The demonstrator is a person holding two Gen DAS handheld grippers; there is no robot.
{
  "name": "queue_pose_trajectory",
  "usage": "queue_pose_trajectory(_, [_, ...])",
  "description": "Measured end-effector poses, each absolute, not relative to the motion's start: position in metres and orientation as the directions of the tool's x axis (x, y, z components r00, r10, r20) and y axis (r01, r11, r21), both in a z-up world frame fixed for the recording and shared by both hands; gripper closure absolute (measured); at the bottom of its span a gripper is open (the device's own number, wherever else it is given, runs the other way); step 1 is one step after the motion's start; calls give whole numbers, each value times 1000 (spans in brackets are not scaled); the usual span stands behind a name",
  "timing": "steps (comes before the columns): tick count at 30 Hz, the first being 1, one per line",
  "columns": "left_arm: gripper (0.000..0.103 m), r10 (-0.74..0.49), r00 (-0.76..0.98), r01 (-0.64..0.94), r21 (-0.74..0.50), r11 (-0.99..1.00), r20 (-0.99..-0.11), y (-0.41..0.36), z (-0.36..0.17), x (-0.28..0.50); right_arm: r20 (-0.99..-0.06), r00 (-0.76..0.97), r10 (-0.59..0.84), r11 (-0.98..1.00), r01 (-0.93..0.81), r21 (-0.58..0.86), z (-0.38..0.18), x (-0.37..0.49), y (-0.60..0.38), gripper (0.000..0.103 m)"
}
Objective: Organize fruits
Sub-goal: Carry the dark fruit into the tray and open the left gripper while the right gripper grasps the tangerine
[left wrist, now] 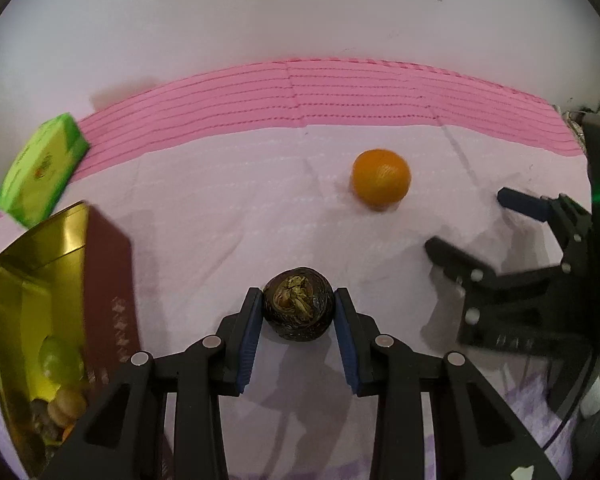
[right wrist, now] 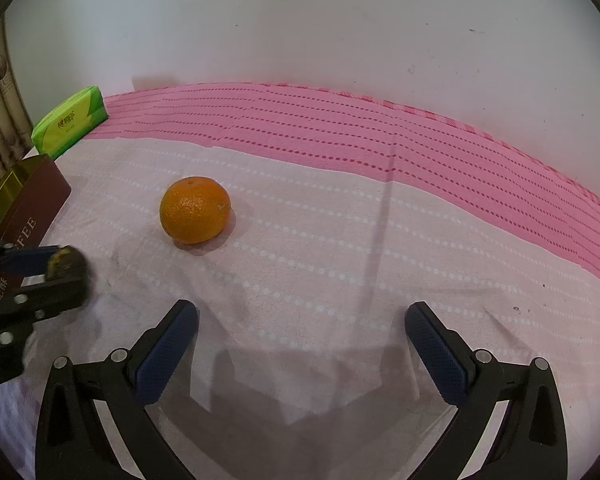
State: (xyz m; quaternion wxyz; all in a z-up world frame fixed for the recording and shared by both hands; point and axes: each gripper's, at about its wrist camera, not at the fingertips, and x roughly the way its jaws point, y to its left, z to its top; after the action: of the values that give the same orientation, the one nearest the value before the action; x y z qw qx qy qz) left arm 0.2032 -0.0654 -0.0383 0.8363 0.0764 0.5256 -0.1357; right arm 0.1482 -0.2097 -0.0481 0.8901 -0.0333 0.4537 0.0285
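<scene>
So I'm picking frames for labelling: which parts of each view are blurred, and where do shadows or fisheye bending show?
Left wrist view: green tissue pack and gold-lined maroon box smear at the edge; round orange fruit slightly soft. Right wrist view: the orange is sharp, the left gripper blurs, the pink striped cloth bows, gripper shadows fall below.

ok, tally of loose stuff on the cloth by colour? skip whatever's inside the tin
Orange: 1, the orange
Dark brown: 1, the dried fruit in the left gripper
Green: 1, the tissue pack
Total: 3
</scene>
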Motion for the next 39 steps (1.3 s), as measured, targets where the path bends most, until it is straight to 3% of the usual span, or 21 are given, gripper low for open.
queue_pose_trajectory(12, [71,-146,452,247,-34,968,-880,-34,1,174,-810,586,21,996,-81,-33,-48,148,-209,0])
queue_pose_trajectory(23, [71,-68,501,127,-5,992,-863,22,36,152,-810,585,21,996,-81,-33,-48,148,-209,0])
queue_pose_trajectory(39, [71,33,460,-55,9,998,-887,102,14,131,-811,585,21,996,-81,-32,-48,148,-209,0])
